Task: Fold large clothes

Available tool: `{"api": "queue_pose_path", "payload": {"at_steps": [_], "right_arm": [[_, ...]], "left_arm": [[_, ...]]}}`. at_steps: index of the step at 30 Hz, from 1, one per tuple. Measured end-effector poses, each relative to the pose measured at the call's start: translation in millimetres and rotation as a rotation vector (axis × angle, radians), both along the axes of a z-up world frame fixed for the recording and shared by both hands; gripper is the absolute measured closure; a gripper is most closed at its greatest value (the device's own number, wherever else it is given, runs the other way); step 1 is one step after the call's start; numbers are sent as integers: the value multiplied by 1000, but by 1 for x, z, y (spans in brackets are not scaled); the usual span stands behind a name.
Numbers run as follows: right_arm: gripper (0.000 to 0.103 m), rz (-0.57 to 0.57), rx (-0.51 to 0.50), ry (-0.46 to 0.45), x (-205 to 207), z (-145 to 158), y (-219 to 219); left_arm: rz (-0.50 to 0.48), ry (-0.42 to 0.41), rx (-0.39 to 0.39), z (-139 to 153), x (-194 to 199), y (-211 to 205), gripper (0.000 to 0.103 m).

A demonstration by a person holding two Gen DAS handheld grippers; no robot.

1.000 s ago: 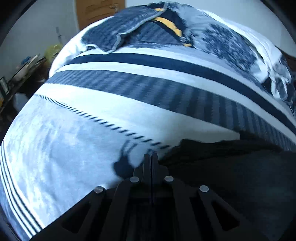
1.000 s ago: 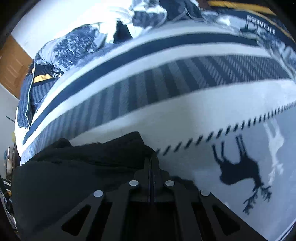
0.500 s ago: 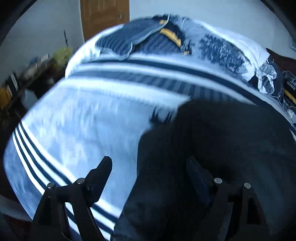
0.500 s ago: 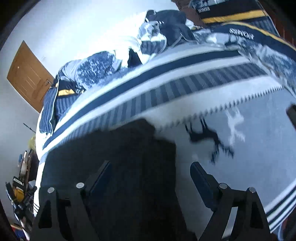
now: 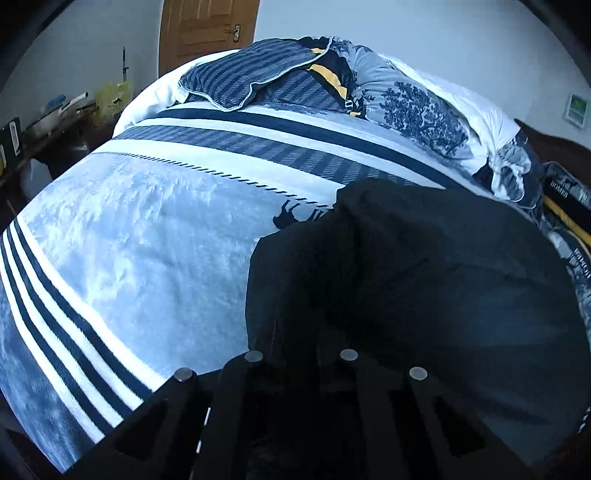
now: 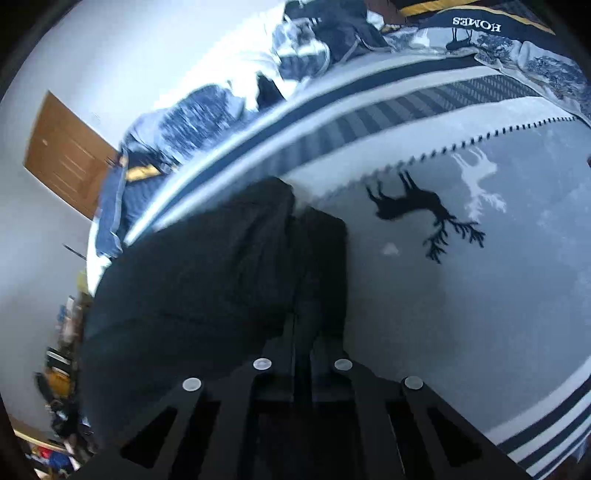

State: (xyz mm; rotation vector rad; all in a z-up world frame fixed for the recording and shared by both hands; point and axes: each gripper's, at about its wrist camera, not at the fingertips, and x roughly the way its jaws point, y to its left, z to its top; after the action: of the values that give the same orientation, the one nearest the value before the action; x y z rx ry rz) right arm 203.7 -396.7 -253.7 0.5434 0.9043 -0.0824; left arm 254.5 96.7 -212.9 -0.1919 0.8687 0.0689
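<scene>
A large black garment point(image 5: 424, 277) lies on the bed, folded into a thick pile. In the left wrist view it fills the right half. My left gripper point(image 5: 297, 332) is shut on its near left edge; the dark cloth hides the fingertips. In the right wrist view the garment point(image 6: 207, 273) fills the left centre. My right gripper point(image 6: 301, 332) is shut on its near right edge, with a narrow fold of cloth running forward between the fingers.
The bed is covered by a blue and white blanket point(image 5: 140, 236) with navy stripes and deer prints point(image 6: 417, 206). Pillows and bunched bedding point(image 5: 332, 85) lie at the far end. A wooden door point(image 5: 207, 26) and a cluttered side table point(image 5: 55, 110) stand beyond the bed's left side.
Both grippers opened, pulled back toward the near edge of the garment, and have now shut on it again. The view of the bed widened as they drew back.
</scene>
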Motion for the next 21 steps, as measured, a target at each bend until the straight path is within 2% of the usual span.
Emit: {"api": "queue_pose_path", "payload": {"at_steps": [3,5,6,8,10,12,13,15,16,17,21], "right_arm": [[99,-13,-115,34,9,-1,4],[99,-43,-138,80,13,-9,0],[99,-61,-109,88,12,-13,-6],[99,-90,-15,30,3,-9,-20],[99,-108,37,-54,-10,2,-28],[98,-109,64,-88,-18,7,-31],[94,-98,80,-89,-19,7,-30],[73,-72,101,-77,-17,6,-26],[53,-70,86,-75,-15,7,-22],[41,-71,62,-82,-17,9,-19],[41,-58,76,-108,-25,15,-16]], "left_arm": [[11,8,-3,-3,1,2,92],[19,8,1,-3,1,3,91],[28,7,-13,-1,-1,4,88],[44,-20,-53,4,-12,9,88],[80,-48,-93,10,-20,18,78],[113,-51,-122,12,-25,28,70],[123,-49,-140,12,-26,31,70],[128,-41,-163,11,-30,33,69],[128,-33,-157,11,-30,32,66],[128,-22,-148,9,-31,30,64],[113,13,-135,4,-34,23,63]]}}
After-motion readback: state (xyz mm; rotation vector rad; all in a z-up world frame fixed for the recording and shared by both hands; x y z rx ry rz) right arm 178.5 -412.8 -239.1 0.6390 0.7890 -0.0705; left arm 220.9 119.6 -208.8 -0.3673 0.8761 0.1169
